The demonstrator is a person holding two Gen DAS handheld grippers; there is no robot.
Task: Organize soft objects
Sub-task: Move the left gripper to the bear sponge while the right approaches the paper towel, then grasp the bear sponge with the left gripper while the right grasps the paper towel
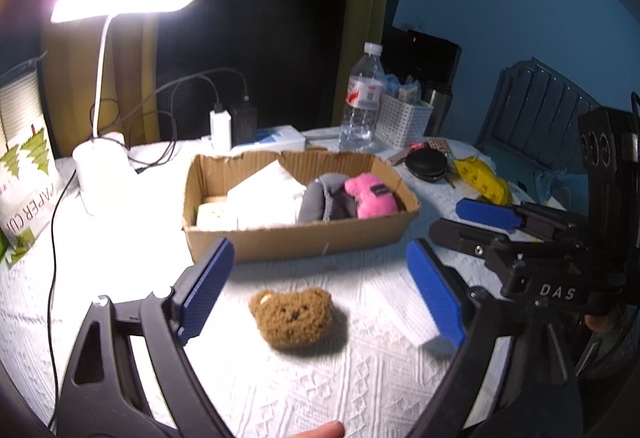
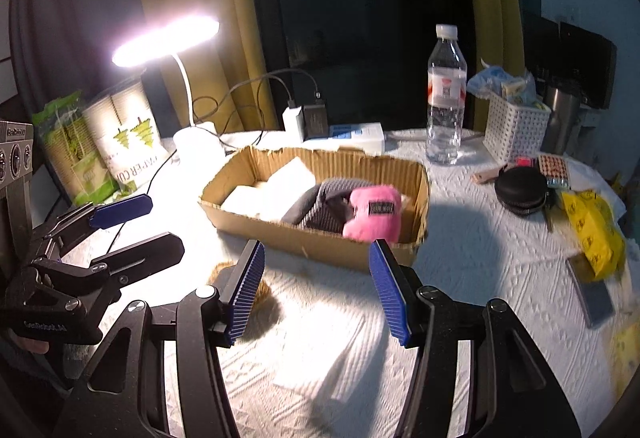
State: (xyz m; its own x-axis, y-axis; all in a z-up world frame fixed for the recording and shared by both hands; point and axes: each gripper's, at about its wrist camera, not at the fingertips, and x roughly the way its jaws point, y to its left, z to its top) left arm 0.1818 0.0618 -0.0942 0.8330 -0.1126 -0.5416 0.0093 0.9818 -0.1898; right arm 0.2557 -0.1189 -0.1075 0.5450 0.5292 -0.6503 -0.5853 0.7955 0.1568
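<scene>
A brown bear plush (image 1: 294, 318) lies on the white tablecloth between the wide-apart fingers of my left gripper (image 1: 322, 294), and neither pad touches it. In the right wrist view the bear (image 2: 266, 298) is mostly hidden behind a blue fingertip (image 2: 244, 292). My right gripper (image 2: 318, 294) is open over a flat white folded tissue (image 2: 320, 354), with nothing between its pads. Just behind stands the cardboard box (image 1: 296, 242) (image 2: 320, 244), holding a pink plush (image 1: 370, 196) (image 2: 374, 212), a grey knit piece (image 1: 320, 198) (image 2: 324, 202) and white soft pads (image 1: 264, 198) (image 2: 288, 178).
A lit desk lamp (image 1: 100, 166) with cables stands left of the box, beside a bag of paper cups (image 1: 24, 174). Behind it are chargers (image 1: 232, 124), a water bottle (image 2: 446, 94) and a white basket (image 2: 516, 126). A black round case (image 2: 520, 190), yellow packets (image 2: 592, 230) and a phone (image 2: 592, 290) lie on the right.
</scene>
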